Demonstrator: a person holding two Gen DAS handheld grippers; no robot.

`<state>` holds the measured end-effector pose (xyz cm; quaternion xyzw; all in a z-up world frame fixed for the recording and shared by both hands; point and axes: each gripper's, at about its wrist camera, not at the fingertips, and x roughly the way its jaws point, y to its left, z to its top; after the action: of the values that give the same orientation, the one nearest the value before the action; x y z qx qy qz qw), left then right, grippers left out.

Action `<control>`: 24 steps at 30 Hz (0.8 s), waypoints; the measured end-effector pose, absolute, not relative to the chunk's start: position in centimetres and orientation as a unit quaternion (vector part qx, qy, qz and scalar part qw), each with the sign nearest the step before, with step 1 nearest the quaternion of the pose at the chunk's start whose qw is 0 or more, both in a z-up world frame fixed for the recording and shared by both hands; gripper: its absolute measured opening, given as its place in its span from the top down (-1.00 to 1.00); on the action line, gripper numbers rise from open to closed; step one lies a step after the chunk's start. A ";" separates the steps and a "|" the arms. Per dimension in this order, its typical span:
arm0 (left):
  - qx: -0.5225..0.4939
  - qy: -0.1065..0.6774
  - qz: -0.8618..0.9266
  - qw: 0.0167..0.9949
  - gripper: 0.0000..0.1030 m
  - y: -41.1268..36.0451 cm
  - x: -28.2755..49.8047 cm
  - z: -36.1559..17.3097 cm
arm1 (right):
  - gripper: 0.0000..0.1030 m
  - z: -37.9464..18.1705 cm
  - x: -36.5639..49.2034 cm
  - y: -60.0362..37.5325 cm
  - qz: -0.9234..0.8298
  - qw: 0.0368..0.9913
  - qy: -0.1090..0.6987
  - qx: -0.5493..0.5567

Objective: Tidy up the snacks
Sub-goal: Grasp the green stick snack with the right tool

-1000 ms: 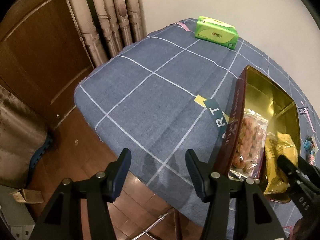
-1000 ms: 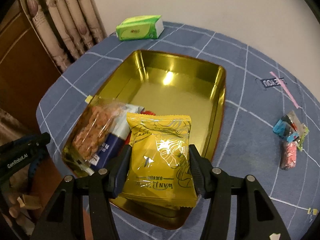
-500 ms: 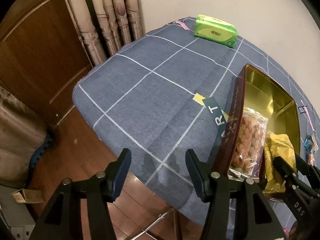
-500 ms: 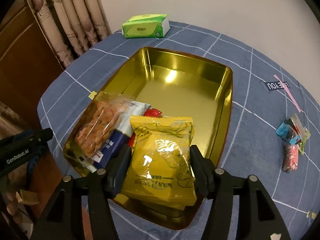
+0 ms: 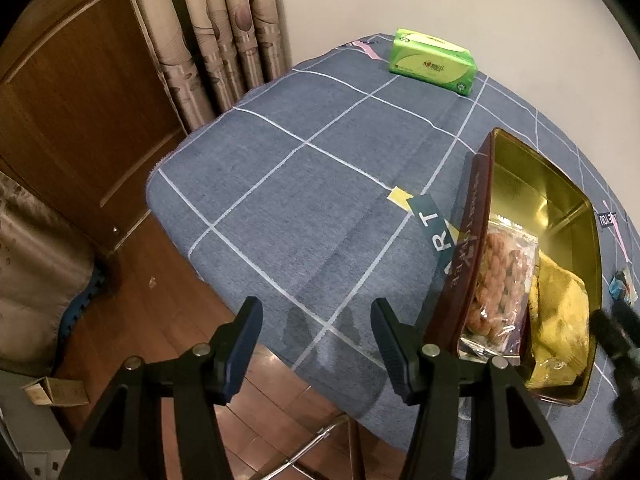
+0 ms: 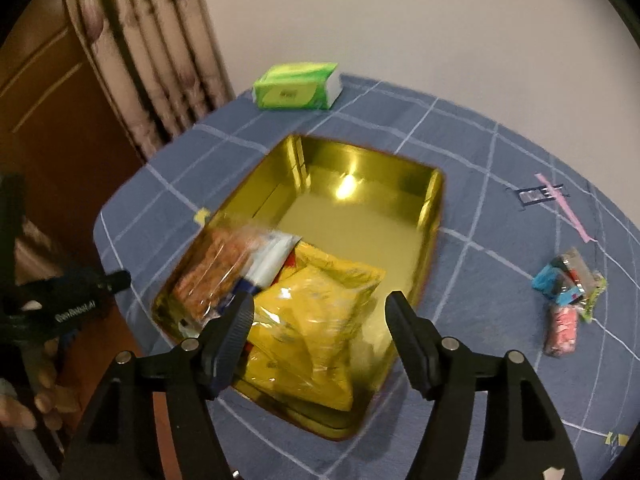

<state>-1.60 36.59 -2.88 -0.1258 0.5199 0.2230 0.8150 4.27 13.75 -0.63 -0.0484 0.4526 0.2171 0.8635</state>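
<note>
Two hand-held grippers: right hand-held gripper (image 6: 320, 312) just opening above yellow packet (image 6: 316, 316); left hand-held gripper (image 5: 316, 320) open, empty.

White letters "RT" stand on a dark teal label (image 5: 433, 229) on the tablecloth (image 5: 304, 184); "GenRobot.AI" is printed on the left gripper (image 6: 76, 312); the tin's (image 5: 472, 240) side lettering is unreadable

blurred yellow packet (image 6: 316, 312), snack labels illegible
</note>
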 end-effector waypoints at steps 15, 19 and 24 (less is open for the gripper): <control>-0.114 0.519 0.232 0.815 -0.12 36.6 -1.4 -2.8 | -0.27 -2.3 10.5 -7.6 0.024 0.886 0.463 0.033; -0.111 0.518 0.235 0.815 -0.12 36.5 -1.3 -2.8 | -0.25 -4.1 12.5 -12.2 -0.020 0.877 0.476 0.060; -0.104 0.506 0.239 0.822 -0.12 36.1 -1.4 -2.4 | -0.19 -5.8 14.5 -14.1 -0.034 0.871 0.484 0.078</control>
<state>-1.36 36.09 -2.42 -0.1038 0.5058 0.2395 0.8222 14.54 -14.06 -5.76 0.0778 0.4844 -0.0338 0.8707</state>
